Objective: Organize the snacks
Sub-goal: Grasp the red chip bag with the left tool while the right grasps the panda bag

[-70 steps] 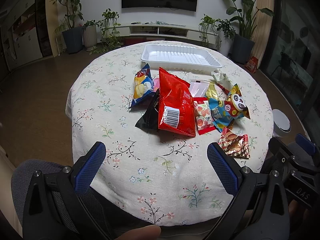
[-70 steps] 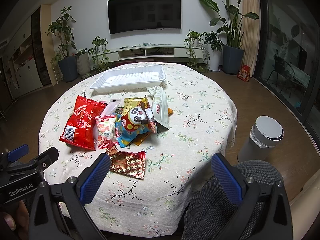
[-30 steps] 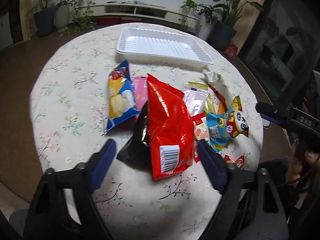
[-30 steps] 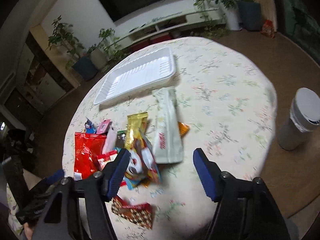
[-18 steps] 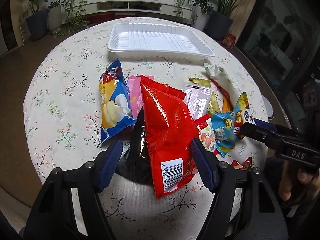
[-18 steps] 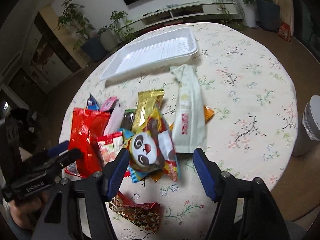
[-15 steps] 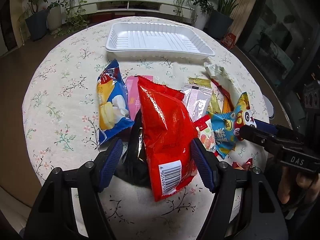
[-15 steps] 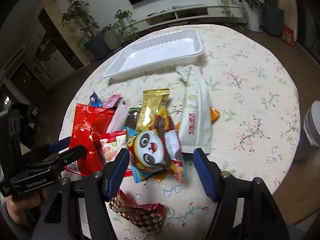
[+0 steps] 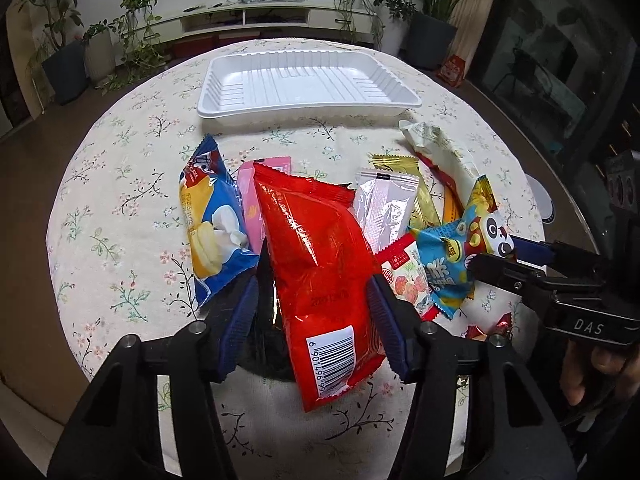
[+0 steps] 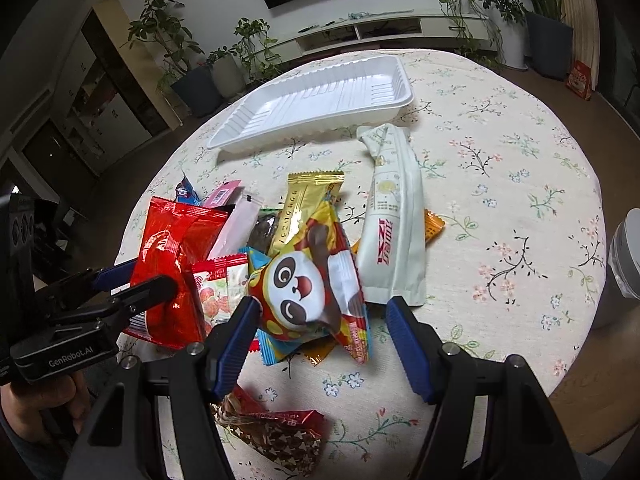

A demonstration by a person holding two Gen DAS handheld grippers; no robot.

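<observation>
Plants and a dark TV stand at the far wall, and the round flowery desk point(image 9: 120, 184) holds a pile of snacks with an empty white tray point(image 9: 308, 80) on its far side. Both grippers have come down closer than a moment ago: the left gripper point(image 9: 316, 316) is open around the red bag point(image 9: 320, 264), and the right gripper point(image 10: 320, 332) is open around the panda bag point(image 10: 308, 288). Nothing is gripped yet, so I think both bags get squeezed next and carried to the tray.
</observation>
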